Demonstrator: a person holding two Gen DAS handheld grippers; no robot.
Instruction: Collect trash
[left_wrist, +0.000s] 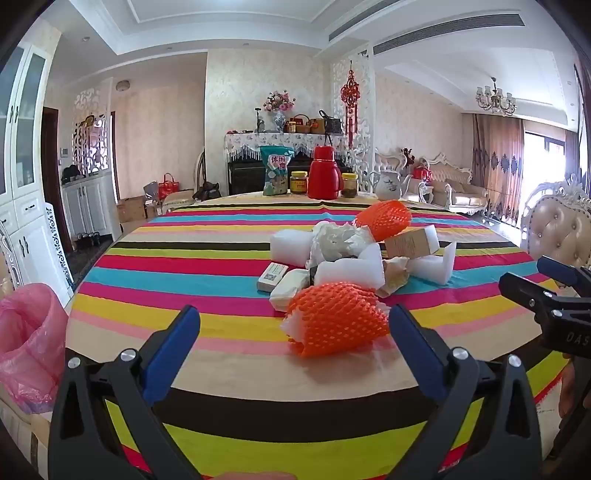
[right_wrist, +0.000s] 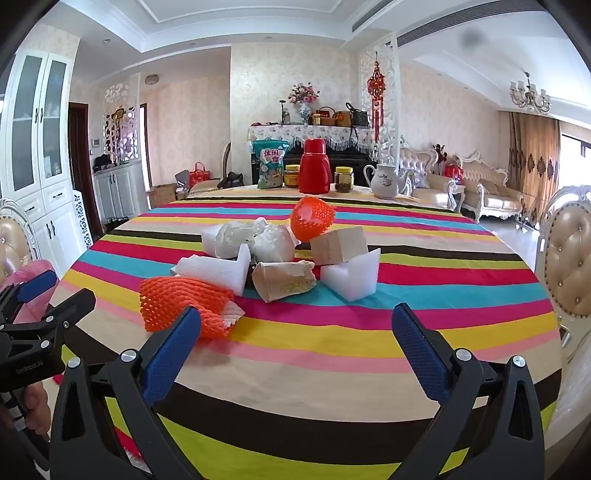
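Observation:
A pile of trash lies on the striped table (left_wrist: 207, 280): a near orange foam net (left_wrist: 332, 319), a far orange net (left_wrist: 386, 218), white foam blocks (left_wrist: 291, 245), crumpled white paper (left_wrist: 340, 236), a brown carton (left_wrist: 412, 242) and small packets (left_wrist: 273, 277). My left gripper (left_wrist: 293, 332) is open and empty, just short of the near net, which lies toward its right finger. My right gripper (right_wrist: 295, 334) is open and empty, with the near orange net (right_wrist: 184, 301) at its left finger. The pile shows there too, with a torn paper cup (right_wrist: 282, 282).
A pink-lined bin (left_wrist: 27, 347) stands off the table's left edge. At the far edge stand a snack bag (left_wrist: 276, 170), two jars (left_wrist: 298, 182), a red thermos (left_wrist: 324, 173) and a white teapot (left_wrist: 388, 184). Padded chairs (right_wrist: 569, 254) flank the table.

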